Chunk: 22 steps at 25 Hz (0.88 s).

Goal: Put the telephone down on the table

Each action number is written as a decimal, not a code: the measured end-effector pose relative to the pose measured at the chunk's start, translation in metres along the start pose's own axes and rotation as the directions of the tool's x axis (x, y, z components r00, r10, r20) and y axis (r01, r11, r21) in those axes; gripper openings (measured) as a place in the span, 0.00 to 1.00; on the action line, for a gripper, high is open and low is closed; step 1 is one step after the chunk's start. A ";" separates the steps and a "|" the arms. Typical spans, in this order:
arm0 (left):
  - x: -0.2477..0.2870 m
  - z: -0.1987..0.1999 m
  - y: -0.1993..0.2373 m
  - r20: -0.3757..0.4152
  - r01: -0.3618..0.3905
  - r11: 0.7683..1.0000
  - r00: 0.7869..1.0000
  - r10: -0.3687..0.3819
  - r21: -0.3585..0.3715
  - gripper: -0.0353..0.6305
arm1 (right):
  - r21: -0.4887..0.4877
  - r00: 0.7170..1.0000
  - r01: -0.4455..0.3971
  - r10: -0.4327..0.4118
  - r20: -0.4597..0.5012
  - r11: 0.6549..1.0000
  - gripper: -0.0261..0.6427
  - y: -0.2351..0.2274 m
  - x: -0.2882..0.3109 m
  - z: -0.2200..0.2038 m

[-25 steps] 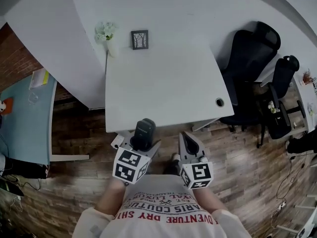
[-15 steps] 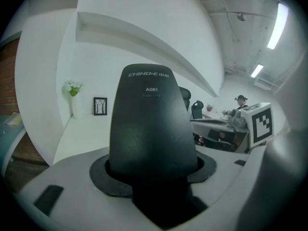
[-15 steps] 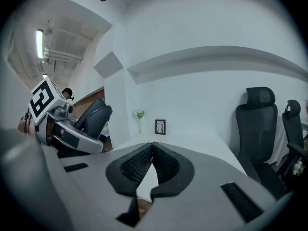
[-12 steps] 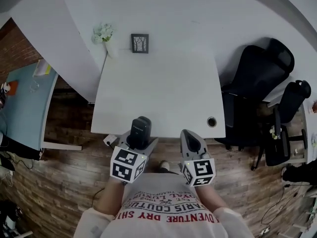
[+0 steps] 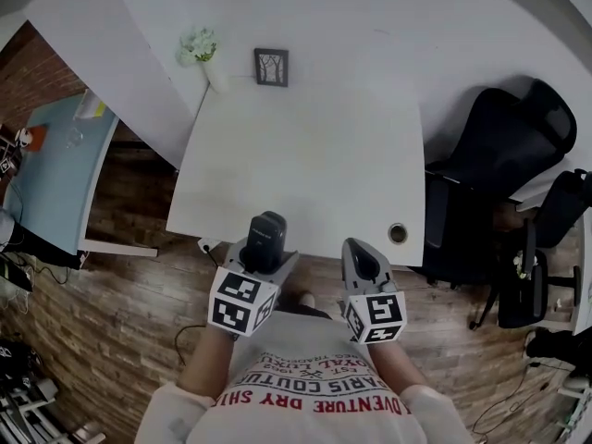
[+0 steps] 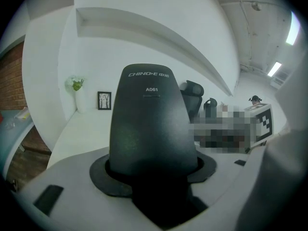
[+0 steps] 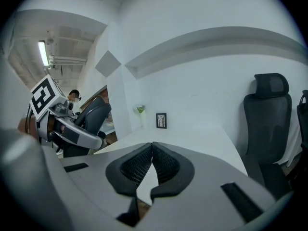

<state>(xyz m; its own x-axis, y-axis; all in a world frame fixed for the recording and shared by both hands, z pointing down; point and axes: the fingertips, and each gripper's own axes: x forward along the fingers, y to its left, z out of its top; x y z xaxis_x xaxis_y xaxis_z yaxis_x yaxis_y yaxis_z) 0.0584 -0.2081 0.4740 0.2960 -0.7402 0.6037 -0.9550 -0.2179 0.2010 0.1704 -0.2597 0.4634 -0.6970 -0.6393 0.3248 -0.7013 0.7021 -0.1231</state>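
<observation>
Print on the phone: the black, smooth plastic telephone handset (image 6: 150, 124) reads "CHINO-E" with "A061" beneath it, in pale letters near its rounded top.
Handset's place: upright in the left tool (image 5: 263, 251). In the head view its top end lies at the near edge of the matt white rectangular bench (image 5: 305, 165).
Left tool: clamped on the handset's lower part, with dark pads against both sides.
Right tool (image 7: 151, 160): jaws together, ribbed black pads meeting, nothing between them.
Shirt print: upside-down letters, partly cut off; "ADVENTURE DRY" can be read.
Far edge of bench: a small dark picture frame (image 5: 271, 67) showing bare trees, with a white vase of pale flowers (image 5: 205, 55) beside it.
Bench's near right corner: a round cable hole (image 5: 398, 233).
Right of bench: a black office chair (image 5: 504, 165).
</observation>
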 end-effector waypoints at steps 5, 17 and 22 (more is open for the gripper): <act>0.016 0.008 0.011 -0.016 0.004 1.000 1.000 -0.004 -0.004 0.49 | 0.007 1.000 0.003 -0.003 -0.010 1.000 0.08 -0.008 0.019 0.002; 0.086 0.018 0.088 -0.111 0.003 1.000 0.994 -0.004 -0.007 0.49 | -0.004 0.996 0.021 -0.021 -0.084 1.000 0.08 -0.023 0.104 0.009; 0.127 0.011 0.122 -0.178 -0.005 1.000 0.984 0.002 -0.014 0.49 | -0.023 0.993 0.017 -0.020 -0.117 1.000 0.08 -0.029 0.146 0.006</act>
<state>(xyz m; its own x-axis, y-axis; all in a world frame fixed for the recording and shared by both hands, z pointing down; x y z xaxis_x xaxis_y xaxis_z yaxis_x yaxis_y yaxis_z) -0.0210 -0.3358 0.5665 0.2923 -0.6159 0.7316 -0.9561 -0.2057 0.2089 0.0881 -0.3749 0.5085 -0.6608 -0.6117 0.4349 -0.7095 0.6981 -0.0961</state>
